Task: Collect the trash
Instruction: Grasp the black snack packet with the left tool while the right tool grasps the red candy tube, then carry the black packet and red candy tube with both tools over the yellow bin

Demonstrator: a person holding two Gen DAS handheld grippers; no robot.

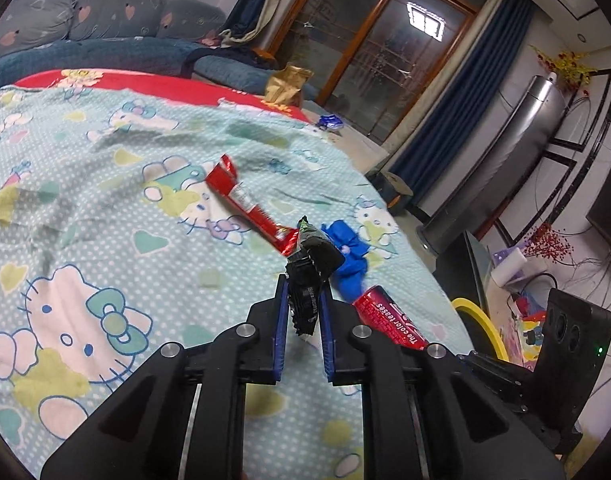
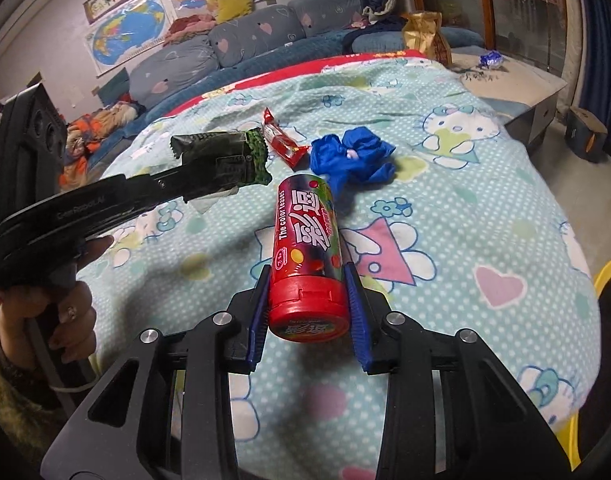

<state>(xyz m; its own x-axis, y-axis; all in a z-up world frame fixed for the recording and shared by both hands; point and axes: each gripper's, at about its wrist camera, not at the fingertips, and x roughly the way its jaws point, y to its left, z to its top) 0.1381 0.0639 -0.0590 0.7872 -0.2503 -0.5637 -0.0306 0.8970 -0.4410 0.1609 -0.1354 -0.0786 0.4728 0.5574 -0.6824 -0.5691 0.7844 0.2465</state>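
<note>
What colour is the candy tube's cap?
The candy tube's cap is red, seen best in the right wrist view, sitting between the right claw's fingers.

A Hello Kitty bedsheet (image 2: 445, 208) in pale turquoise with a red far edge covers the near surface. Beyond it runs a blue-grey sofa (image 2: 233, 44) with heart-print cushions. World maps (image 2: 125, 32) hang on the far-left wall. At far right, a wood-framed window (image 1: 377, 44) reflects a ceiling light, flanked by navy curtains (image 1: 457, 120).
</note>
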